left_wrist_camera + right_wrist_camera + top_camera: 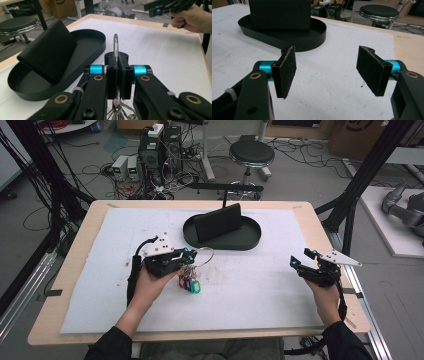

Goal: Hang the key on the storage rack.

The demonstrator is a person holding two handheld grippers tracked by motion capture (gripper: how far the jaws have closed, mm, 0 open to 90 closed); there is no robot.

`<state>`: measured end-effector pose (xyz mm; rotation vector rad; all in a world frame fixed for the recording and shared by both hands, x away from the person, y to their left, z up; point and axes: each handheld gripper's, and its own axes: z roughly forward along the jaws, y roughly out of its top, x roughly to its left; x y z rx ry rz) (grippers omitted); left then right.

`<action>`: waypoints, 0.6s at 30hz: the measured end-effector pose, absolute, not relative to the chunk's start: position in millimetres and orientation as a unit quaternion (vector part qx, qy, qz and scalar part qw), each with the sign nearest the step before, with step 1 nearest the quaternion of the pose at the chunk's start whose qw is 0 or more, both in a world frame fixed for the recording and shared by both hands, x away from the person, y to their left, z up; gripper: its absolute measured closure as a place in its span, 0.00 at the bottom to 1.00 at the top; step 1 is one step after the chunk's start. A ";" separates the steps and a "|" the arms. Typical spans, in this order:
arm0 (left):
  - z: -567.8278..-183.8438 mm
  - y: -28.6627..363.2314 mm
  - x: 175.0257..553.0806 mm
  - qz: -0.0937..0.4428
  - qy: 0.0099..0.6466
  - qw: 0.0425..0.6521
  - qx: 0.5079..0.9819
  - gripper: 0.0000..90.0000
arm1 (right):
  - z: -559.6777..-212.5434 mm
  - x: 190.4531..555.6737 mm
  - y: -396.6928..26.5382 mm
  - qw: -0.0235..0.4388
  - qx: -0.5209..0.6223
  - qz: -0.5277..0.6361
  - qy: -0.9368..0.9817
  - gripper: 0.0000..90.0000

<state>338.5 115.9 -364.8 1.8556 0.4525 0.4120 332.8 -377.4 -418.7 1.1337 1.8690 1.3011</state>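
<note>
From the high view, a person sits at a wooden table point(75, 245) covered by a white mat point(250, 285), holding a gripper in each hand. A black oval tray point(250, 240) with a black block point(217, 222) standing in it lies at the mat's far middle. The left gripper point(189, 254), just in front of the tray and to its left, is clamped on a metal key ring point(204, 255); a bunch of coloured key tags point(189, 284) hangs below it, nearer the person. The right gripper point(300, 260) is well apart to the tray's right, its jaws spread with nothing between them. In the left gripper view, the jaws press together on the ring point(115, 46), which stands upright above them, the tray point(95, 47) beyond to the left. In the right gripper view, the two pads point(288, 71) stand wide apart over the bare mat point(329, 82), the tray point(312, 37) ahead.
</note>
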 end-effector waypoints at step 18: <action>-330.8 127.4 348.5 0.207 0.202 0.587 0.756 0.96 | -418.5 333.1 -377.6 0.296 0.427 0.490 0.700 0.37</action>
